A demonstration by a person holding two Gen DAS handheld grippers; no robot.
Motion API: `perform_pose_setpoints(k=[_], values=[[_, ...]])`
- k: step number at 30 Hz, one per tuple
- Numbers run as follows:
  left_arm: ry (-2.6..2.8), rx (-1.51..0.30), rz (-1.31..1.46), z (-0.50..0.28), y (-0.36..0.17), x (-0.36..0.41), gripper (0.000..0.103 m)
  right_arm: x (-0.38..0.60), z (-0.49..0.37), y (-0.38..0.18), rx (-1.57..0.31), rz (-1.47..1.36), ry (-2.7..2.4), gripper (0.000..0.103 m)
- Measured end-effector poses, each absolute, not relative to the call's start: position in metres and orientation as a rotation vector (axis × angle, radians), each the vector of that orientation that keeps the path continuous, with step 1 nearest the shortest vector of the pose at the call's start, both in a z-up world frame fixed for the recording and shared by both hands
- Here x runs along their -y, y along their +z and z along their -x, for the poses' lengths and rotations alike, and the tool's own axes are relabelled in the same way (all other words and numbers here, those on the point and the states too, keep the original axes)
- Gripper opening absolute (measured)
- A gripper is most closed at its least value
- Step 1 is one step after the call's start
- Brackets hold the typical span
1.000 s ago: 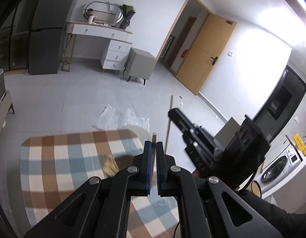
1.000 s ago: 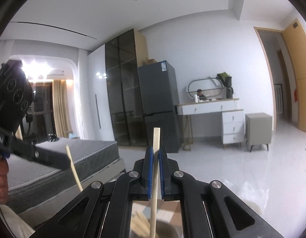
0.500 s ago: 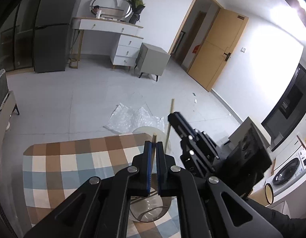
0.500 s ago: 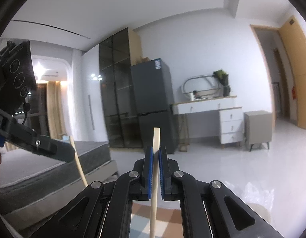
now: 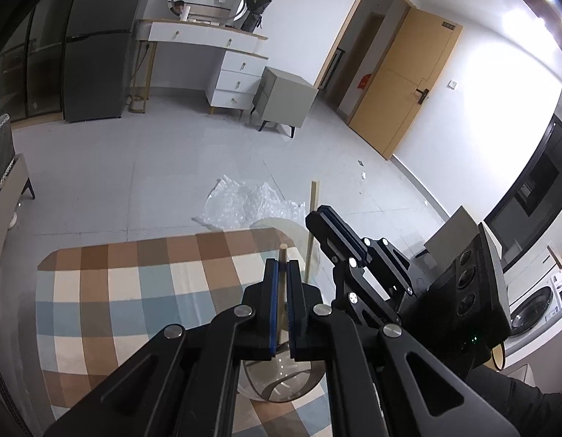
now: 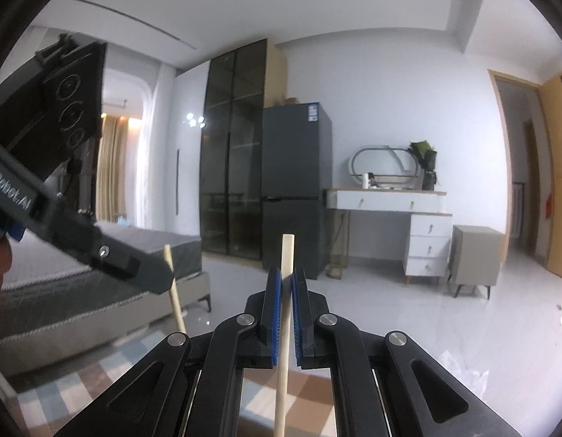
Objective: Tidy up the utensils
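A pale round wooden chopstick stands nearly upright between the blue pads of the left gripper, which is clamped tight on it; its blunt top pokes just above the fingertips and its lower length runs down into a clear round glass jar directly below the jaws. A second pale wooden chopstick is pinched the same way in the right gripper, upright, its top above the pads and its lower end dropping out of the frame's bottom edge. In the left wrist view that second stick rises just right of the jar, with the black right gripper closed on it; in the right wrist view the left gripper enters from the upper left holding its stick aslant.

The jar stands on a table covered by a checked cloth of brown, blue and cream squares. Beyond the table's far edge from the jar lies crumpled clear bubble wrap on a pale grey tiled floor. Farther back from the jar stand a white dressing table with 3 drawers, a grey bedside cabinet and a dark grey fridge; an open wooden door is to the right. A washing machine sits at the right of the jar, and a grey bed shows in the right wrist view
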State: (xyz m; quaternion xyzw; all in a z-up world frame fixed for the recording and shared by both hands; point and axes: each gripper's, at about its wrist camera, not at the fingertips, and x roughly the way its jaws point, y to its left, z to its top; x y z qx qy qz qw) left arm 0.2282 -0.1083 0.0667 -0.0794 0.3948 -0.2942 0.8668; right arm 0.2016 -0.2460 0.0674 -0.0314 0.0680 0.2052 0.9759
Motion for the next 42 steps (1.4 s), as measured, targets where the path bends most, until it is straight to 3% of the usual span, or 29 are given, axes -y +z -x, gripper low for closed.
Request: perform_pose_setpoints(k=[13,15,16,18,20,25,30,35,37,42], values=[[-0.644,-0.949,0.134,-0.221,0.044,0.118,0.000,0.265,-0.185,0.048,-0.355,0.043,0.485,0.009],[-0.620,-0.989,0.121,-0.218,0.041,0.120,0.001,0.271,-0.181,0.048,-0.405,0.026,0.463,0.027],[-0.606,-0.997,0.113,-0.216,0.041,0.119,0.003,0.274,-0.177,0.050,-0.411,0.013,0.461,0.030],[-0.559,-0.985,0.084,-0.206,0.045,0.117,0.017,0.281,-0.169,0.057,-0.406,-0.008,0.446,0.034],[-0.500,-0.955,0.071,-0.193,0.052,0.112,0.047,0.288,-0.156,0.065,-0.400,-0.045,0.422,0.043],[-0.398,-0.822,0.034,-0.151,0.077,0.101,0.058,0.294,-0.117,0.091,-0.378,-0.092,0.390,0.064],[-0.325,-0.692,0.004,-0.106,0.096,0.097,0.083,0.287,-0.075,0.114,-0.325,-0.098,0.379,0.082],[-0.277,-0.622,0.020,-0.073,0.104,0.088,0.091,0.276,-0.046,0.128,-0.295,-0.091,0.366,0.090],[-0.254,-0.611,0.033,-0.064,0.105,0.083,0.100,0.275,-0.036,0.131,-0.281,-0.097,0.360,0.094],[-0.195,-0.555,0.032,-0.047,0.103,0.080,0.101,0.272,-0.017,0.137,-0.268,-0.122,0.346,0.099]])
